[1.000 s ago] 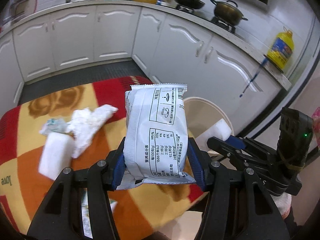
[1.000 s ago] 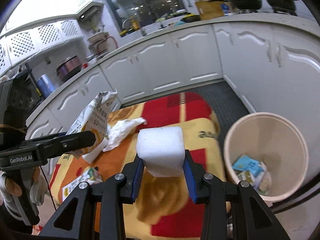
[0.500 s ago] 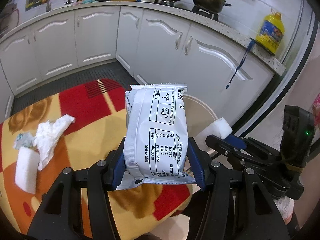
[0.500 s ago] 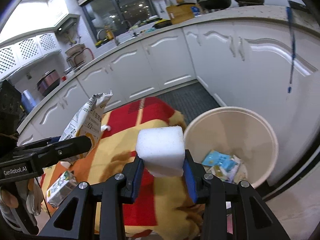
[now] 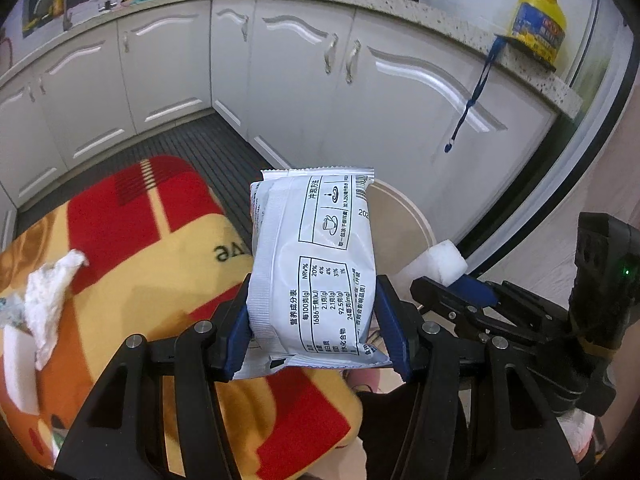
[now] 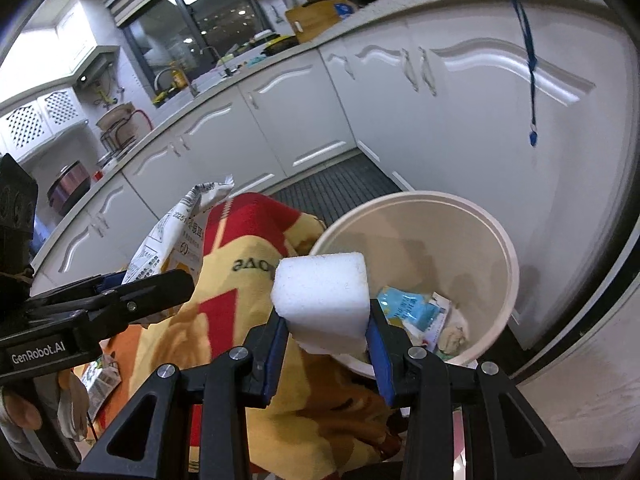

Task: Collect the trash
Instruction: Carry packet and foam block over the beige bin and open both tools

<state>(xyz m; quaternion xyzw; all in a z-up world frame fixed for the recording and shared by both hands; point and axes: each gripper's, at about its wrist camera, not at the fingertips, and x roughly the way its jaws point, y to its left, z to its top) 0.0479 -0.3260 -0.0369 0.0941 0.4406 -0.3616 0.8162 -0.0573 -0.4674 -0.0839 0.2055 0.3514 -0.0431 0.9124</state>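
My left gripper (image 5: 316, 332) is shut on a white snack packet (image 5: 316, 264) with printed nutrition text, held upright over the table's right end. My right gripper (image 6: 326, 340) is shut on a white foam block (image 6: 322, 300), held at the near rim of the beige trash bin (image 6: 496, 236). The bin holds a blue wrapper (image 6: 408, 308) and other scraps. In the left wrist view the bin (image 5: 404, 216) shows behind the packet, with the right gripper (image 5: 452, 292) and foam block (image 5: 440, 260) beside it. The packet also shows in the right wrist view (image 6: 176, 240).
The table has a red, yellow and orange cloth (image 5: 152, 240). A crumpled white tissue (image 5: 48, 292) and a white block (image 5: 16, 364) lie at its left. A flat wrapper (image 6: 100, 376) lies on the cloth. White kitchen cabinets (image 5: 400, 92) stand close behind the bin.
Both grippers have swung right, from over the table toward the bin. The foam block now hangs at the bin's rim. Both stay shut on their items.
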